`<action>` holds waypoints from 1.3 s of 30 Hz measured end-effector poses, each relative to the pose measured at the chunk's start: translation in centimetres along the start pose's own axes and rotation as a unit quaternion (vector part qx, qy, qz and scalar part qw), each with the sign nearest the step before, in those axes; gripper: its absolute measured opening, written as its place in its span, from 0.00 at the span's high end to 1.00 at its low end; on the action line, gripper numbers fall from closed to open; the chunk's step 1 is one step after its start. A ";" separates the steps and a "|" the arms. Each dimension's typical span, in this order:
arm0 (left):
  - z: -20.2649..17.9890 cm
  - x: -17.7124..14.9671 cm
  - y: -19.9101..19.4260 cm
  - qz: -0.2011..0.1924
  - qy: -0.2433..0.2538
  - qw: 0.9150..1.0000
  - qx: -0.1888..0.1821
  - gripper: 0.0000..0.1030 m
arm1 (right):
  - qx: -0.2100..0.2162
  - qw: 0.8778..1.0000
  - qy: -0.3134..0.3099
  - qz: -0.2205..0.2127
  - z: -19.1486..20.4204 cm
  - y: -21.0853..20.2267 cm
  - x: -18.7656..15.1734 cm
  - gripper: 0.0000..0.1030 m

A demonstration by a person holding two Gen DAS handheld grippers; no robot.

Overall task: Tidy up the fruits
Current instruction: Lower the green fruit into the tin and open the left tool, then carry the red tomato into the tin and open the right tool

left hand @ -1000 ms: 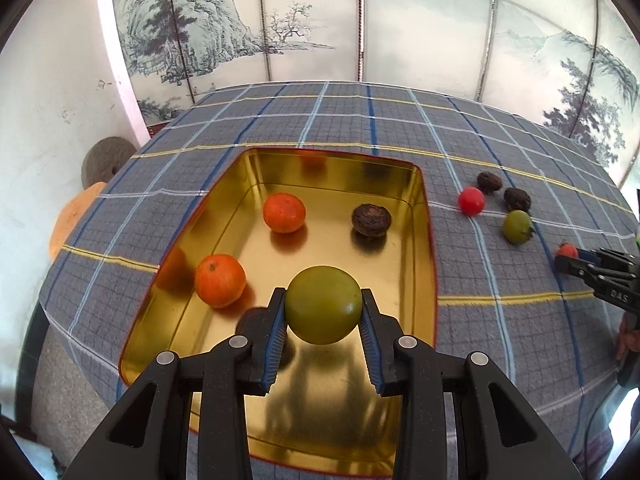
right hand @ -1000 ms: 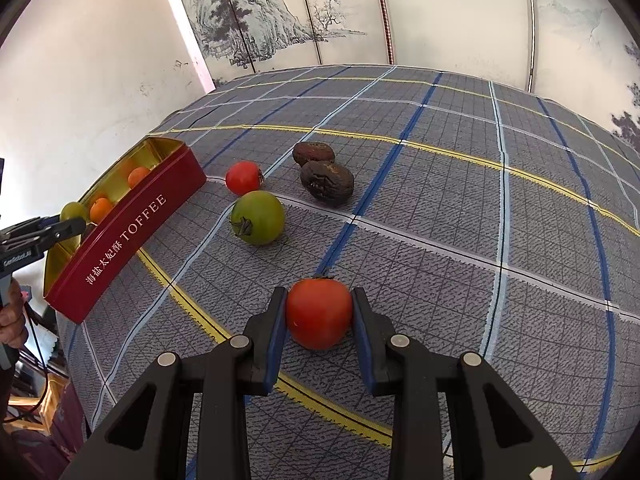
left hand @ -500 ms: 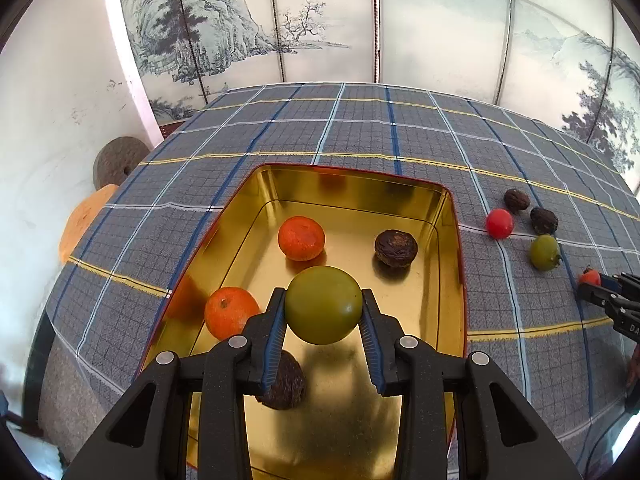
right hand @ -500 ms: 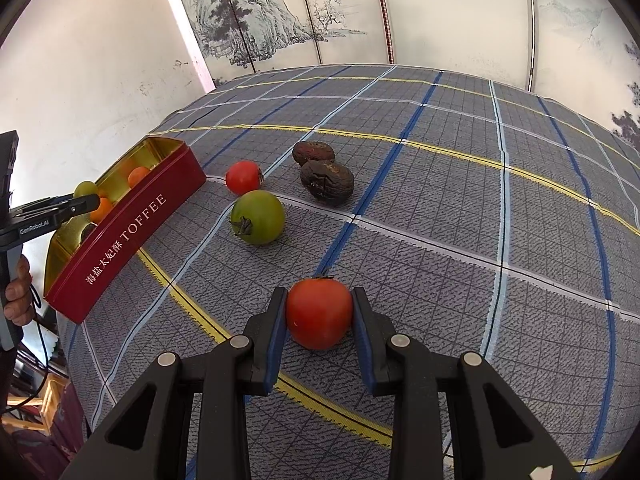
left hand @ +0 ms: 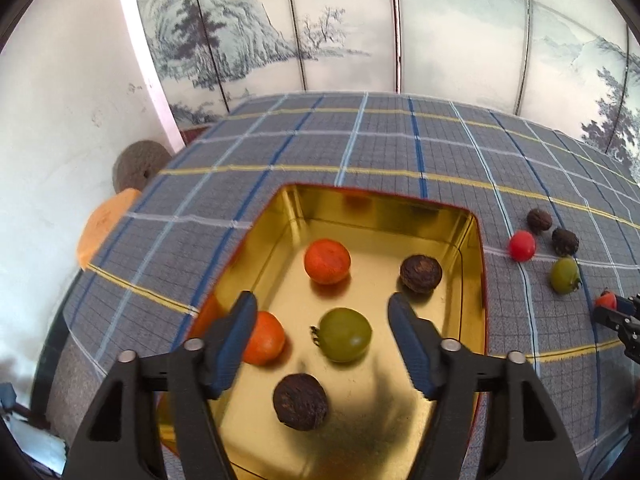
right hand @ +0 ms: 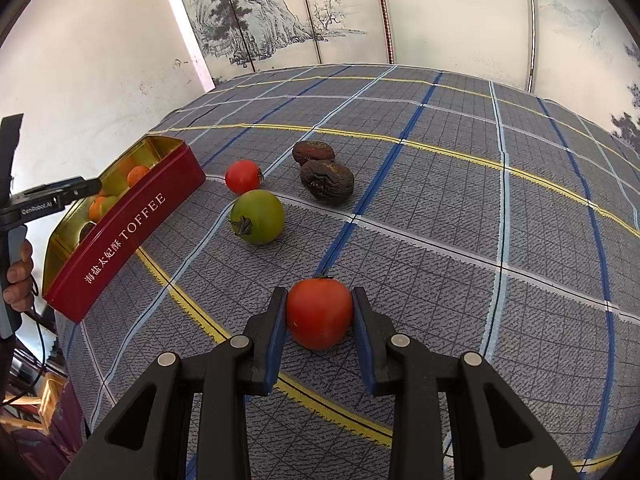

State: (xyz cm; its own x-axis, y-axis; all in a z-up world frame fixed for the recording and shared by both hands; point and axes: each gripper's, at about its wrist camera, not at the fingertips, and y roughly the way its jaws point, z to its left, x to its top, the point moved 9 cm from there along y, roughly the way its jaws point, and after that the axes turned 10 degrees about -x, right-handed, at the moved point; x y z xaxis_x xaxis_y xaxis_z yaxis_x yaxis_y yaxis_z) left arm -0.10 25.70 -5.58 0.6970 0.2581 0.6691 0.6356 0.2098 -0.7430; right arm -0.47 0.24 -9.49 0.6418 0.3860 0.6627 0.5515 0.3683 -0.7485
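Your tin (right hand: 132, 232) reads "TOFFEE" in white on its red side wall, after a line of Chinese characters; your left gripper (left hand: 322, 326) bears the small print "GenRobot.AI". That gripper's jaws are spread wide and hold nothing, above the green tomato (left hand: 345, 334) lying inside the tin with its stem pointing left. Your right gripper (right hand: 320, 312) is clamped on a red tomato (right hand: 319, 313), stem facing the far side, low over the plaid cloth (right hand: 460, 208).

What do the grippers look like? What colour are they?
Both the left gripper and the right gripper are black plastic, with triangular cut-outs, silver round rivets and blue ribbed pads. The left one carries small white lettering on its side, and a bare hand grips its handle.
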 end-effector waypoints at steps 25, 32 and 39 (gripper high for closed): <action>0.6 -5.9 -7.1 -0.015 -0.004 0.999 -0.030 0.29 | 0.027 0.999 -0.011 -0.036 5.2 -5.2 1.5 0.72; 2.2 -6.5 -8.9 -0.030 -0.008 0.999 -0.013 0.29 | 0.096 0.991 -0.078 -0.049 14.0 -6.9 4.2 0.72; 4.3 -7.1 -10.0 -0.037 -0.019 0.999 0.006 0.29 | 0.141 0.981 -0.129 -0.034 21.7 -5.3 4.9 0.72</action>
State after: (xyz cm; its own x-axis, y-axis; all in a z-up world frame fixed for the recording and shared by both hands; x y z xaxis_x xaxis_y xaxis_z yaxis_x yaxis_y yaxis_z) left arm -12.86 25.79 -3.00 0.6356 0.2772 0.7205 0.6801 0.2406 -0.6925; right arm -11.81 18.49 -1.78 0.4334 0.5399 0.7216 0.3951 0.6058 -0.6906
